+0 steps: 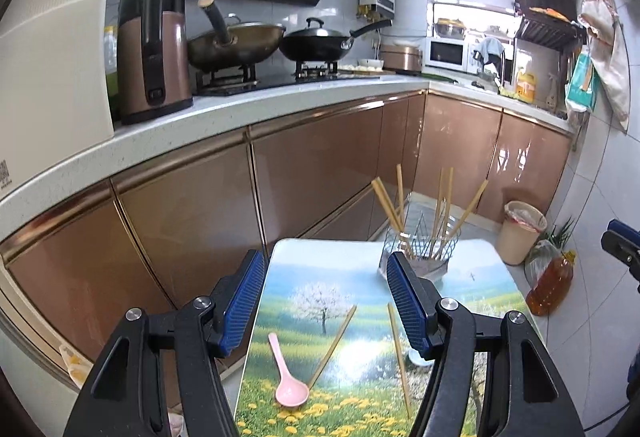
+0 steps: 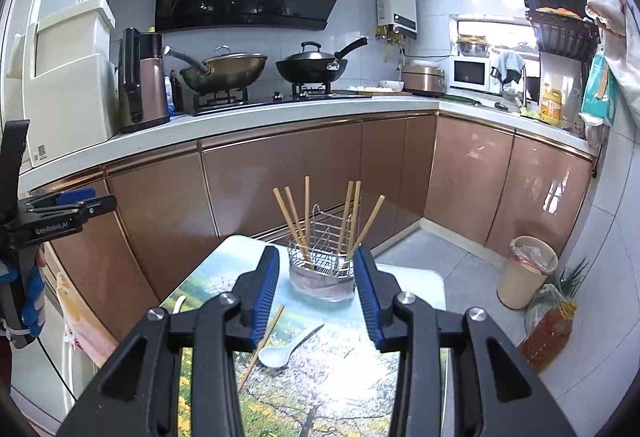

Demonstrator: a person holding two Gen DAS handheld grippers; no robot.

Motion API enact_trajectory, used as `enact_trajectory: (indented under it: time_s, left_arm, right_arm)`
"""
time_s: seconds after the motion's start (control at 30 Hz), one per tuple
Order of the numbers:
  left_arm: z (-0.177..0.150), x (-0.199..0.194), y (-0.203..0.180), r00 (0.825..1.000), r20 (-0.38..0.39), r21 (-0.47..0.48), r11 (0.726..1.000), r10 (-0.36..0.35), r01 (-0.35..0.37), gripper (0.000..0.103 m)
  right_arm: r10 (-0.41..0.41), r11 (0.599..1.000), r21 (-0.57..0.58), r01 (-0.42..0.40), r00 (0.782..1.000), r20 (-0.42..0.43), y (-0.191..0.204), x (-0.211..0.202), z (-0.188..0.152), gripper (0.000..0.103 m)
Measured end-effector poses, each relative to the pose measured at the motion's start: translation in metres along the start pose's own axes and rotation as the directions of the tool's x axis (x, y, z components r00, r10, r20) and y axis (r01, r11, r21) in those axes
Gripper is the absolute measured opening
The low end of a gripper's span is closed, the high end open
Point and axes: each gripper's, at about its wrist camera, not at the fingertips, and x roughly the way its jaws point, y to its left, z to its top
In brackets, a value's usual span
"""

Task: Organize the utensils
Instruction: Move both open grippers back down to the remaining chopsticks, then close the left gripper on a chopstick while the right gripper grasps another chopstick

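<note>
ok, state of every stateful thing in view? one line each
left gripper: open, fingers empty
right gripper: open, fingers empty
wire holder: upright on the table, six chopsticks standing in it
pink spoon: lying on the table
white spoon: lying on the table
loose chopsticks: two, flat on the table
black wok: lidded, on the stove

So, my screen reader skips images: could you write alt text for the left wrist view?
The left tongs hang open and empty above a small table printed with a meadow scene, where a pink spoon and two loose chopsticks lie. At the table's far end a wire utensil holder holds more chopsticks upright, with brown kitchen cabinets behind.
</note>
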Motion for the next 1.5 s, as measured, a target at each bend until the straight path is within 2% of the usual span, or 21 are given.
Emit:
enact_trajectory:
  time_s: [0.23,0.33,0.43,0.5,0.6,0.7,0.73,0.8,0.87,0.9,0.93,1.07,1.13,1.3,1.47,1.5]
  left_arm:
    - [-0.017,0.031,0.005,0.997,-0.077,0.010,1.000,0.003,-0.002,0.063]
    - [-0.027,0.057,0.007,0.991,-0.136,0.006,1.000,-0.009,0.009,0.062]
    - [-0.040,0.089,0.009,0.976,-0.217,0.003,1.000,-0.017,0.018,0.059]
    - [-0.050,0.118,0.011,0.954,-0.298,-0.009,0.999,-0.033,0.032,0.056]
    - [-0.064,0.161,0.015,0.906,-0.416,-0.037,0.997,-0.079,0.070,0.055]
    - [-0.076,0.203,0.015,0.845,-0.523,-0.043,0.994,-0.111,0.104,0.050]
    - [-0.079,0.213,0.014,0.830,-0.545,-0.042,0.993,-0.114,0.109,0.047]
    - [-0.085,0.240,0.009,0.784,-0.607,-0.032,0.990,-0.129,0.138,0.047]
    - [-0.089,0.261,0.003,0.752,-0.646,-0.020,0.987,-0.133,0.157,0.047]
    - [-0.091,0.271,-0.003,0.736,-0.663,-0.004,0.984,-0.137,0.179,0.047]
    - [-0.092,0.279,-0.008,0.726,-0.674,0.010,0.981,-0.136,0.193,0.047]
    - [-0.098,0.307,-0.023,0.700,-0.706,0.067,0.974,-0.106,0.215,0.047]
    - [-0.099,0.317,-0.026,0.697,-0.711,0.080,0.974,-0.093,0.211,0.047]
    - [-0.105,0.336,-0.038,0.682,-0.726,0.104,0.968,-0.084,0.230,0.047]
    - [-0.111,0.350,-0.038,0.661,-0.747,0.112,0.967,-0.071,0.230,0.039]
    - [-0.112,0.349,-0.037,0.665,-0.744,0.117,0.966,-0.067,0.229,0.038]
  right_arm:
    - [0.016,1.000,-0.013,-0.017,0.997,-0.070,0.010,0.028,-0.011,0.036]
    - [0.045,0.999,-0.008,-0.046,0.992,-0.121,0.014,0.051,-0.018,0.036]
    - [0.090,0.996,0.013,-0.089,0.977,-0.192,0.020,0.083,-0.029,0.036]
    - [0.108,0.994,0.017,-0.107,0.963,-0.247,0.024,0.107,-0.038,0.036]
    - [0.152,0.988,0.037,-0.148,0.923,-0.352,0.029,0.149,-0.054,0.035]
    - [0.195,0.981,0.072,-0.183,0.864,-0.465,0.034,0.194,-0.073,0.035]
    - [0.212,0.977,0.081,-0.198,0.840,-0.500,0.036,0.209,-0.079,0.035]
    - [0.216,0.976,0.094,-0.197,0.800,-0.560,0.038,0.236,-0.089,0.034]
    - [0.219,0.975,0.106,-0.196,0.765,-0.605,0.042,0.262,-0.098,0.032]
    - [0.219,0.975,0.108,-0.195,0.755,-0.618,0.043,0.270,-0.101,0.032]
    - [0.216,0.975,0.107,-0.192,0.741,-0.636,0.046,0.282,-0.105,0.032]
    - [0.194,0.979,0.093,-0.180,0.703,-0.685,0.051,0.316,-0.117,0.032]
    - [0.182,0.981,0.085,-0.172,0.687,-0.704,0.053,0.330,-0.121,0.031]
    - [0.163,0.984,0.070,-0.164,0.666,-0.728,0.053,0.353,-0.128,0.031]
    - [0.152,0.984,0.050,-0.173,0.643,-0.750,0.059,0.367,-0.135,0.030]
    - [0.150,0.983,0.045,-0.177,0.640,-0.754,0.060,0.368,-0.136,0.028]
